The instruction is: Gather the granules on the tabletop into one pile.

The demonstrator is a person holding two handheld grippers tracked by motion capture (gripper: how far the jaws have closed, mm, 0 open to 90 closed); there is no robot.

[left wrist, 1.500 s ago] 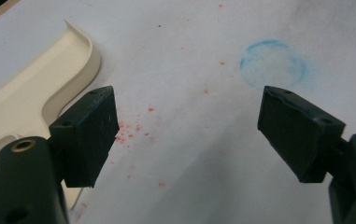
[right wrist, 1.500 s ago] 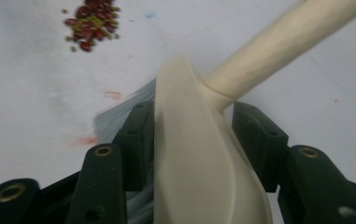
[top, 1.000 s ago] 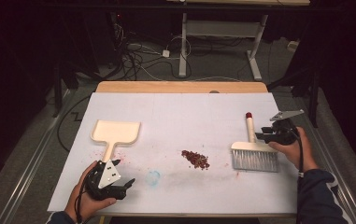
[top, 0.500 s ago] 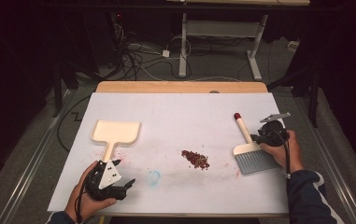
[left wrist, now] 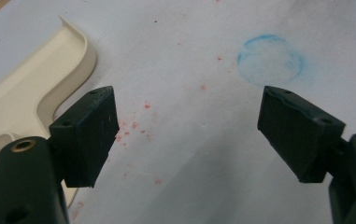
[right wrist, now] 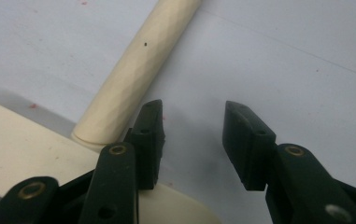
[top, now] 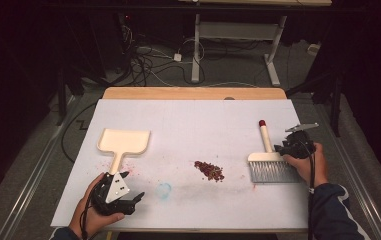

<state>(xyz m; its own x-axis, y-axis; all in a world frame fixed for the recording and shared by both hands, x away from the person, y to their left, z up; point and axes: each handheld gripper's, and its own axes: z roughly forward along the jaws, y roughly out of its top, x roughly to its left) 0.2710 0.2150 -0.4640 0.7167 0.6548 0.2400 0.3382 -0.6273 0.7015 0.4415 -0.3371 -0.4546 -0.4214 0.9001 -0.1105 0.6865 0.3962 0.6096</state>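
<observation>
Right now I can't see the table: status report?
Right gripper open beside brush handle, jaws just opened. Left gripper open, empty, by dustpan. Crumb pile unswept, path clear.

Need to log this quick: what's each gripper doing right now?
Left gripper: open, holding nothing.
Right gripper: open, fingers just widened, nothing between them, beside the brush handle.

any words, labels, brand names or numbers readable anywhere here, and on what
None: no readable text in any view.
The dustpan and the brush are plain cream, with no label or brand showing.
The white table cover bears a faint blue ring, a drawn mark, not a letter or number.
The grey plate on the left claw shows small dark dots, no writing.
</observation>
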